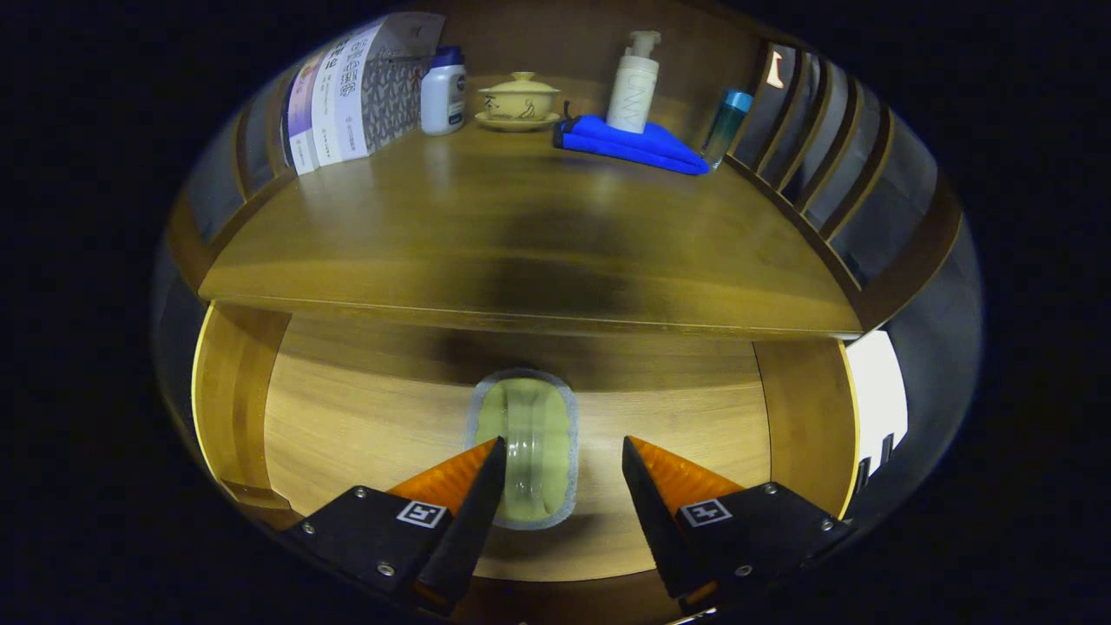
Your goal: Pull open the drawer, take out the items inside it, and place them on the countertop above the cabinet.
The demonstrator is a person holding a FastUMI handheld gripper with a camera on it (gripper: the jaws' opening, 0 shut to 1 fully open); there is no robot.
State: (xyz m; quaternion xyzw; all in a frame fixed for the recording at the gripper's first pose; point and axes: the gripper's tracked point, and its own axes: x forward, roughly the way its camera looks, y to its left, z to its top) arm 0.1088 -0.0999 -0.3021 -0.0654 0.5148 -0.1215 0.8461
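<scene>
The wooden drawer [347, 417] stands pulled open below the countertop [521, 234]. On its floor lies one item, a pale yellow-green oblong object in a clear wrapper or case [525, 434]. My gripper [562, 451] hovers over the drawer with its fingers open. The left fingertip overlaps the item's left edge; the right fingertip is clear of it to the right. Nothing is pressed between the fingers.
At the back of the countertop stand books [347, 87], a white bottle with a blue cap [443, 91], a lidded yellow cup on a saucer [519, 100], a white pump bottle [634, 82] on a folded blue cloth [634, 143], and a teal bottle [725, 126]. Slatted walls flank the counter.
</scene>
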